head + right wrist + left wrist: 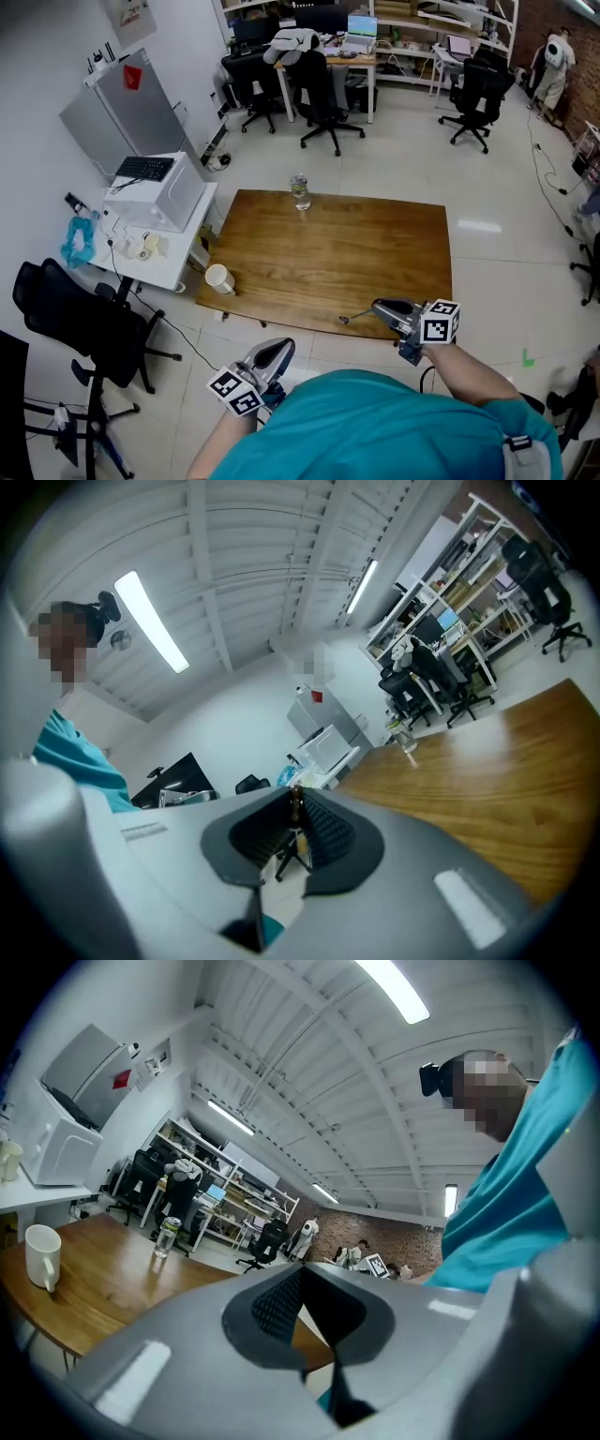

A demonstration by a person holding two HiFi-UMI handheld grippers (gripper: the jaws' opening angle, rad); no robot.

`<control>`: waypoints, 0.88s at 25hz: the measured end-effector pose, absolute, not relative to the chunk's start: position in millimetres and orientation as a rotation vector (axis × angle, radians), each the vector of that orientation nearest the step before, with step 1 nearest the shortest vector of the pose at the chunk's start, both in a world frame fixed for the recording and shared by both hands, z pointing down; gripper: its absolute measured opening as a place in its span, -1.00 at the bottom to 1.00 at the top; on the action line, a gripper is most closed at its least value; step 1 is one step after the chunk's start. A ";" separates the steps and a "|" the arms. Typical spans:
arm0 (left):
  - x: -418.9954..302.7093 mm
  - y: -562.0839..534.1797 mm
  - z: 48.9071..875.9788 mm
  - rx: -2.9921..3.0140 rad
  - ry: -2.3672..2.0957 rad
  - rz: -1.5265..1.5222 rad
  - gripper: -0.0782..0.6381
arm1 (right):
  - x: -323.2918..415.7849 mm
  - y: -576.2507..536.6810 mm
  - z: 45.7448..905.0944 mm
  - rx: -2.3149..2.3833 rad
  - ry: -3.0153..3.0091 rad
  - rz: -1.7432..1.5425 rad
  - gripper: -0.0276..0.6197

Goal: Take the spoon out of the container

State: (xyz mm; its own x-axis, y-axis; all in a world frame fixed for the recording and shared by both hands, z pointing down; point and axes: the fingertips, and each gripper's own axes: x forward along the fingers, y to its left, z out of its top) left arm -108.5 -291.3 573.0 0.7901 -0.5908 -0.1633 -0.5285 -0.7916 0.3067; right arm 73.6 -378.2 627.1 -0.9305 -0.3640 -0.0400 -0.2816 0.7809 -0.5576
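My right gripper [378, 308] hovers at the near edge of the wooden table [375, 239], shut on the handle of a small metal spoon [353, 318] that sticks out to the left over the table edge. In the right gripper view the thin handle of the spoon [294, 797] shows pinched between the jaws of the right gripper [296, 812]. A white mug [218, 278] stands at the table's left edge, far from the spoon. My left gripper [279, 349] is off the table near my body, shut and holding nothing; in its own view the left gripper [298, 1283] points up.
A clear glass jar [300, 191] stands at the table's far edge. A white side table [178, 272] with a printer and keyboard sits left of the table. Black office chairs [89, 328] stand at the near left. Desks and chairs line the back.
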 end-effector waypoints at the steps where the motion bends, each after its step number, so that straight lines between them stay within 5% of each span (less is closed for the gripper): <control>1: -101.1 -278.9 570.6 2.748 -0.879 -0.362 -0.78 | 81.9 -366.3 629.8 -0.504 2.829 -0.850 -0.79; 22: -71.6 -49.5 624.9 2.746 -0.651 -0.392 -0.78 | 113.8 -120.8 647.7 -0.724 2.760 -0.850 -0.79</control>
State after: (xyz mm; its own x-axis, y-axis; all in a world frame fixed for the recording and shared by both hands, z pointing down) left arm -71.6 -49.5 624.9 0.8606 -0.4709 -0.1937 -0.3917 -0.8553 0.3390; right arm 113.8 -120.8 647.7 -0.8692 -0.4942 -0.0136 -0.4010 0.7208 -0.5654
